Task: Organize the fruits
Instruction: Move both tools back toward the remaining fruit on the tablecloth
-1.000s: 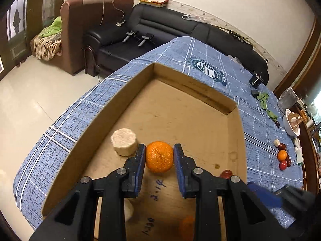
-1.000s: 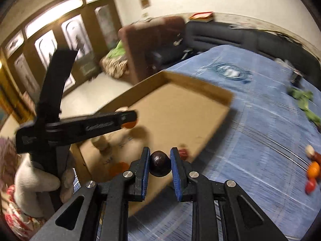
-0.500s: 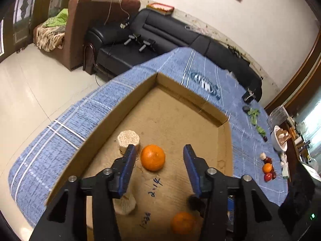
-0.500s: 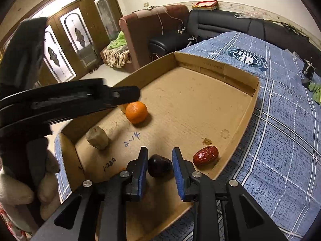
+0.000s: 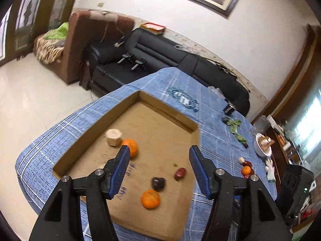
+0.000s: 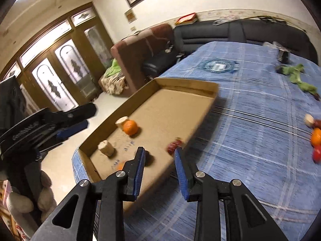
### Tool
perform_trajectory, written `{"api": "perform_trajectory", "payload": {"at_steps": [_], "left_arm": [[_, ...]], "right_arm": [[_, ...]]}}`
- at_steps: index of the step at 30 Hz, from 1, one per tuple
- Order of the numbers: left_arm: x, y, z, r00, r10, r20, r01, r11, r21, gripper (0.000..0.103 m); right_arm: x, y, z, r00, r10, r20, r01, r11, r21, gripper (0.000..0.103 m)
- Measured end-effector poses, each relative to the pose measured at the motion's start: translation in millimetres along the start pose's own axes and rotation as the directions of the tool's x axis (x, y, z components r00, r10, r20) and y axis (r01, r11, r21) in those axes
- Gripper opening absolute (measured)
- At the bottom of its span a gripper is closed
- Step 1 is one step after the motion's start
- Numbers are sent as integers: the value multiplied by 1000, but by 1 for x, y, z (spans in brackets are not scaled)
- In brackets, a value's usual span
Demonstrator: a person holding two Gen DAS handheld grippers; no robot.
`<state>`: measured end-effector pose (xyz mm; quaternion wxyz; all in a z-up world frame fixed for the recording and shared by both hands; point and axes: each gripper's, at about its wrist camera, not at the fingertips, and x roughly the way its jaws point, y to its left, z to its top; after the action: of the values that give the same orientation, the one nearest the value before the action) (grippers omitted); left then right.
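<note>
A shallow cardboard tray (image 5: 66, 152) (image 6: 188, 85) lies on the blue checked tablecloth. In it are two oranges (image 5: 132, 147) (image 5: 150, 198), a dark plum (image 5: 158, 183), a red date (image 5: 180, 173) and beige pale chunks (image 5: 113, 137) (image 6: 105, 148). My left gripper (image 5: 158, 160) is open and empty above the tray. My right gripper (image 6: 159, 161) is open and empty above the tray's near right edge; the plum (image 6: 148, 158) lies just past its left finger. The far orange (image 6: 130, 127) and date (image 6: 174, 145) show there too.
More fruit (image 5: 245, 168) (image 6: 316, 138) sits in a loose cluster on the cloth to the right. Green leaves (image 6: 297, 78), a white bowl (image 5: 260, 146) and small dark objects lie further back. A black sofa (image 5: 160, 60) stands behind the table.
My left gripper let go of the orange, opened wide and rose. My right gripper set the plum in the tray, opened and pulled back up.
</note>
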<state>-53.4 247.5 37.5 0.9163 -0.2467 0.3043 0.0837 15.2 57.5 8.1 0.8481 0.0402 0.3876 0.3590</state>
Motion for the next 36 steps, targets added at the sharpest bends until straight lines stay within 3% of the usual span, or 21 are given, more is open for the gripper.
{"api": "perform_trajectory", "payload": {"at_steps": [8,12,17,24,33,36], "left_arm": [[5,-62,-21,997,-60,-54,67,987,144,65],[17,-95,-38,992,-77,-99,97,972,214,65],[41,-135,-53,980,-107,-168,152,948,280,65],[90,-207,-74,955,-146,-257,240,891,385,64],[176,-276,-106,912,-155,-379,328,831,449,64],[195,-288,-114,905,-140,-402,334,819,466,64]], "right_arm": [[-64,-87,-24,985,-169,40,164,980,116,34],[-97,-148,-31,951,-307,39,294,936,196,34],[-125,-218,-25,892,-452,33,427,863,271,34],[-113,-276,-4,869,-494,0,466,820,334,34],[-85,-291,0,850,-526,-32,511,806,300,33],[-80,-292,-2,857,-514,-43,503,814,290,33]]}}
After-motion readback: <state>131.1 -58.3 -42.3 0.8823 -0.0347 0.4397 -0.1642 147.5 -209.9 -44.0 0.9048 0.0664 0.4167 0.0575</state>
